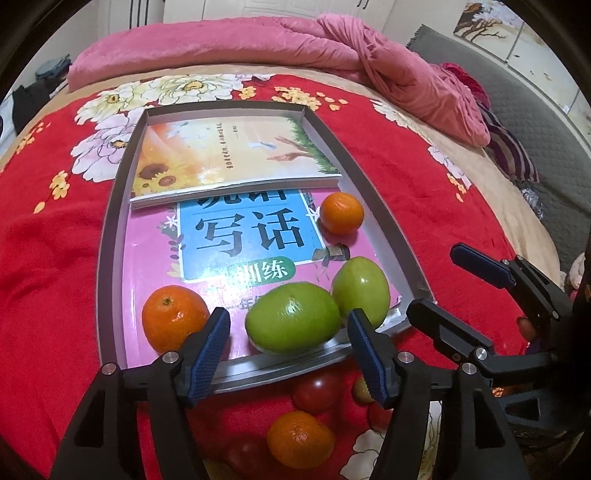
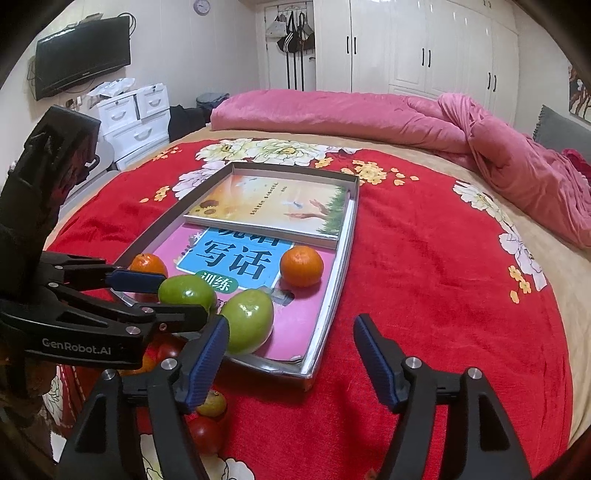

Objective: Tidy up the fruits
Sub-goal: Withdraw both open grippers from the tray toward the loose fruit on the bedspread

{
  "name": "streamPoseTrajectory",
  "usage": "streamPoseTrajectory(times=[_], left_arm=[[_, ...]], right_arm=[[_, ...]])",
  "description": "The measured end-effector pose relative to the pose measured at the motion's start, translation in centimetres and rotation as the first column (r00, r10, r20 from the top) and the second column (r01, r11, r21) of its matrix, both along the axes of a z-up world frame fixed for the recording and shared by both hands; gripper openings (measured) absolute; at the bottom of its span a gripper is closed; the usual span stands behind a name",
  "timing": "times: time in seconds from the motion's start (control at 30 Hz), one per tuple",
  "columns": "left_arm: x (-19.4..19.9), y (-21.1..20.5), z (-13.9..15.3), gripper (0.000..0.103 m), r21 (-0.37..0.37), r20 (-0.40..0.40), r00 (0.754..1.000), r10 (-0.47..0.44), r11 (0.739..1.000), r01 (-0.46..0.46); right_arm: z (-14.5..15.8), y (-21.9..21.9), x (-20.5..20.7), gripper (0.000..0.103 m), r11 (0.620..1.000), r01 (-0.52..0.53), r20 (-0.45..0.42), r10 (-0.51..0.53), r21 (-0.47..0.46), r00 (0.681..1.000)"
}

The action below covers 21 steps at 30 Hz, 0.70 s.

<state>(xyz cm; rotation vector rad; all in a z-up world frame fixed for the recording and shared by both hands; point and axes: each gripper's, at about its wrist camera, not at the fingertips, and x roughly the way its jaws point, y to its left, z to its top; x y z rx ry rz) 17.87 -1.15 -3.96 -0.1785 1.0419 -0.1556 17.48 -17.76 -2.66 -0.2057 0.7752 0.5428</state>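
Both hand-held grippers, left (image 1: 290, 347) and right (image 2: 290, 360), gape apart, gripping nothing. Tray (image 1: 110, 236) holds fruit; tomatoes (image 1: 314, 391) near its front edge half hidden behind fingers.

This is a bedroom in a home. There is a big bed (image 2: 424, 258) with a red flower blanket (image 2: 443, 295) and a pink quilt (image 2: 332, 110). White closets (image 2: 424, 48), a TV (image 2: 83, 55) on the wall, a clock (image 2: 201, 6) and small white drawers (image 2: 133, 118) stand around it.
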Motion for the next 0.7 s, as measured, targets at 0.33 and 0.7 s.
streamPoseTrajectory(times=[0.33,0.7], left_arm=[[-0.4,0.4,0.9,0.075,-0.01,0.024,1.0,0.015,1.0,-0.014],[-0.8,0.7,1.4,0.077,-0.015,0.036,0.999,0.027,1.0,-0.026]], right_arm=[[0.4,-0.4,0.1,0.077,1.0,0.021,0.013,-0.021,0.015,1.0],[0.8,-0.7,0.0,0.083,0.999,0.032,0.026,-0.033,0.034,0.999]])
